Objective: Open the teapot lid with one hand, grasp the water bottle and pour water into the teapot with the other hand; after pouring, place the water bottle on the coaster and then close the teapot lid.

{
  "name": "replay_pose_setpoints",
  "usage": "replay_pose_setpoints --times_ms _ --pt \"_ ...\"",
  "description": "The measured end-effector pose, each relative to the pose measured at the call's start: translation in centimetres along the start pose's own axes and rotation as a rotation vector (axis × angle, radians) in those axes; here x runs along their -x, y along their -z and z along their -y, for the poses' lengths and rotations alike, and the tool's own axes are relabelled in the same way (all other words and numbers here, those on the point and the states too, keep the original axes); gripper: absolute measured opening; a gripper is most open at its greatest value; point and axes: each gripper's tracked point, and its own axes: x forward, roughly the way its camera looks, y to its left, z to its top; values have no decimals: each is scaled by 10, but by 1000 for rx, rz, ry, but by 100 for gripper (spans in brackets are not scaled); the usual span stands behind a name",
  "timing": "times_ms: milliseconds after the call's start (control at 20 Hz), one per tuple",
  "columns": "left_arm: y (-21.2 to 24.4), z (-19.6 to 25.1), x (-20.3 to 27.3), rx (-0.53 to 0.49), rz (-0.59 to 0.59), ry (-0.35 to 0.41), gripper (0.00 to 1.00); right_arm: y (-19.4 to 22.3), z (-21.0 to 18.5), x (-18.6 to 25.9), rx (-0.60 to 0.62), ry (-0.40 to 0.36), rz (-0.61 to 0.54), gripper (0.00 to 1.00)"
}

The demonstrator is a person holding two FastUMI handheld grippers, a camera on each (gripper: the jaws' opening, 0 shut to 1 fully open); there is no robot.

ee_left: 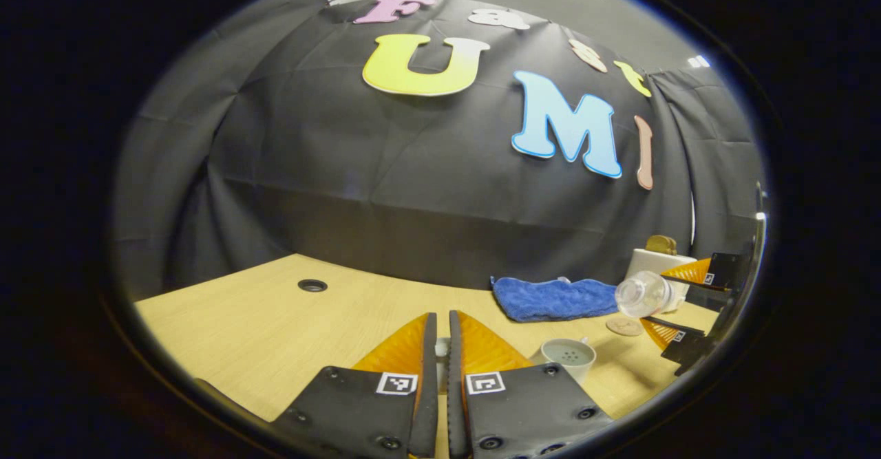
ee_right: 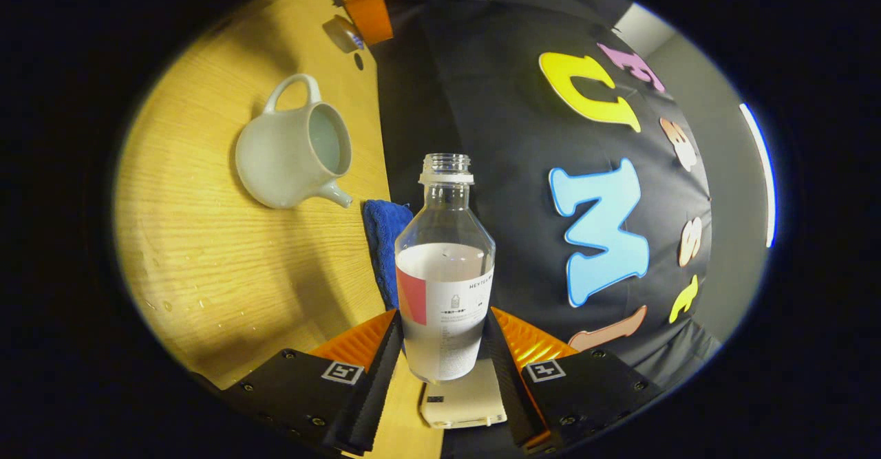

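The pale teapot [ee_left: 570, 357] [ee_right: 292, 153] stands open on the wooden table, strainer holes showing inside. My left gripper [ee_left: 442, 318] is shut on the teapot lid [ee_left: 441, 346], a small pale piece between its fingers, held left of the pot. In the right gripper view that lid [ee_right: 342, 32] hangs under the left gripper [ee_right: 365, 1] beyond the pot. My right gripper [ee_right: 444, 321] [ee_left: 671, 301] is shut on the uncapped, part-filled water bottle [ee_right: 444, 273] [ee_left: 643, 294], tipped sideways with its mouth toward the pot. No stream is visible. The round coaster [ee_left: 624, 326] lies under the bottle.
A blue cloth [ee_left: 554, 299] [ee_right: 382, 239] lies by the booth wall behind the teapot. A white box [ee_left: 654, 263] [ee_right: 462, 397] with a brown item on top sits at the right. Water drops [ee_right: 186, 301] dot the table [ee_left: 241, 321]. A cable hole [ee_left: 312, 285] is far left.
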Motion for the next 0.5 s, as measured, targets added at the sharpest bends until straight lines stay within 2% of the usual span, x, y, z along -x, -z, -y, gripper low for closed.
replay_pose_setpoints --times_ms 100,250,500 --pt "2 0 0 7 0 1 12 1 4 -1 105 21 18 71" --pt "1 0 -2 12 1 4 12 1 9 -4 180 21 38 70" --pt "1 0 -2 11 0 5 12 -6 12 -2 354 64 79 70"
